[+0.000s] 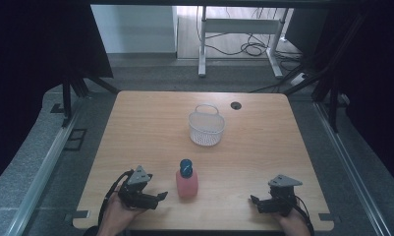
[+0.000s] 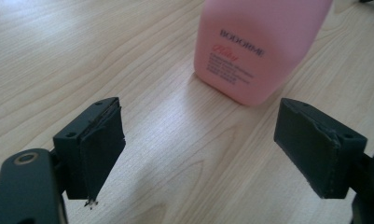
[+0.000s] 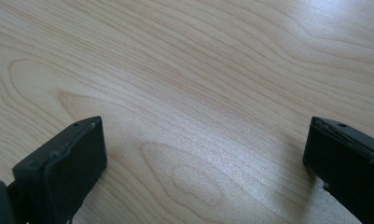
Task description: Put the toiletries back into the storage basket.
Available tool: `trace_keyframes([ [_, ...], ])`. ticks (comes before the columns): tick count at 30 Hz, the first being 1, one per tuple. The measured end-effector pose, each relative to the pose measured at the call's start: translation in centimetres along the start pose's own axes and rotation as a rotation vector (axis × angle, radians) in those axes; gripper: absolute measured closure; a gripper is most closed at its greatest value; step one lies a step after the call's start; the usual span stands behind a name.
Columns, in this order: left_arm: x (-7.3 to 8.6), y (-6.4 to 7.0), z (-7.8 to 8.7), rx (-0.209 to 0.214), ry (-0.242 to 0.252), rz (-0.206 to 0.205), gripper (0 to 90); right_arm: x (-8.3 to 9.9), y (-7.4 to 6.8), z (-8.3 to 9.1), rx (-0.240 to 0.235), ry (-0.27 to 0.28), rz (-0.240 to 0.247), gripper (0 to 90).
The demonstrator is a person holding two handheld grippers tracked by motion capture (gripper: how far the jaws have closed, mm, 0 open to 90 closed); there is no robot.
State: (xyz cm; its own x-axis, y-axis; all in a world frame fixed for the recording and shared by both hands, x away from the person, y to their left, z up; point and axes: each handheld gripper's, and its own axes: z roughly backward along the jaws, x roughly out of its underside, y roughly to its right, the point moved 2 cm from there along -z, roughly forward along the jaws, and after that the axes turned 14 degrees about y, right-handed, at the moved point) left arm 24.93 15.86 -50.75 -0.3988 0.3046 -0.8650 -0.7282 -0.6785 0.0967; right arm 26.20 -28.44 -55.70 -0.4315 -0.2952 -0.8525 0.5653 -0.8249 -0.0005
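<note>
1. The light wooden table (image 1: 135, 128) is seen from above, its rounded corners and all four edges in view; broad bare wood lies open to the left, to the right and across the far side, with a small dark cable hole (image 1: 236, 105) set near the far edge.
2. The white wire-mesh basket with a hoop handle (image 1: 206, 127) is found upright past the table's middle, well apart from both grippers and from every edge.
3. The pink plastic bottle with a blue cap (image 1: 186, 179) is stood upright in the near half, between the two grippers and closer to the left one, with clear wood left between it and the basket.
4. The left gripper (image 1: 161, 196) is held near the front edge, just beside the bottle; its jaws are spread wide with nothing between them, and in the left gripper view the bottle's base (image 2: 257, 51) is seen just beyond them, untouched.
5. The right gripper (image 1: 253, 200) is held near the front right, well apart from the bottle; its jaws are spread too, over bare wood (image 3: 198, 93).
</note>
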Motion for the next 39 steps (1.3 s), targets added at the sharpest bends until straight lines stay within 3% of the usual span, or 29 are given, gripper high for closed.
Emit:
trace_keyframes([
  [20, -3.5, 1.5, 0.9, 0.068, 0.043, -0.025, 16.0, 0.0, 0.0, 0.0, 0.000, 0.000, 0.000, 0.0],
  [39, -6.1, 2.4, -0.7, 0.094, 0.060, -0.061, 20.3, 0.0, 0.0, 0.0, 0.000, 0.000, 0.000, 0.0],
])
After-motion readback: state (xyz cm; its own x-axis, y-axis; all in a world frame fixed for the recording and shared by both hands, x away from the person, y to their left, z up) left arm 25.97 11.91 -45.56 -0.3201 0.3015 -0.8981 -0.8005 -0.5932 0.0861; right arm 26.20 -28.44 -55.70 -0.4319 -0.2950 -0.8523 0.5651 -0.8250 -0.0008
